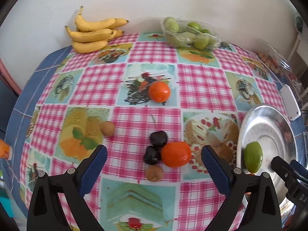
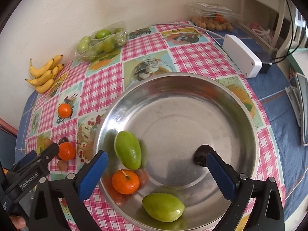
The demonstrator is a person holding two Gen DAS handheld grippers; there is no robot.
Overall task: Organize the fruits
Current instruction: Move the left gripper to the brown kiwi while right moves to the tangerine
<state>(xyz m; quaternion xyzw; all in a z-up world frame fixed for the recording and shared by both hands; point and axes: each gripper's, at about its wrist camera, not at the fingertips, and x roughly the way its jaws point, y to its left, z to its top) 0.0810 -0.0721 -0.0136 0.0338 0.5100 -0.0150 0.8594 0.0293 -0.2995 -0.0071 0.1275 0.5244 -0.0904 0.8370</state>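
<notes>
Fruits half sorted: round steel bowl holds two green oval fruits, one orange tangerine, one dark cherry.
Your left gripper gapes empty over a tangerine, two cherries and a small brown fruit on the checked tablecloth; your right gripper hangs wide apart over the bowl, empty.

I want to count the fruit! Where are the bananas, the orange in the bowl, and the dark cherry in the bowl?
bananas (image 1: pixel 92 33): left wrist view, middle of the bunch.
orange (image 2: pixel 125 182): right wrist view, its top.
dark cherry (image 2: pixel 200 155): right wrist view, its visible side.
</notes>
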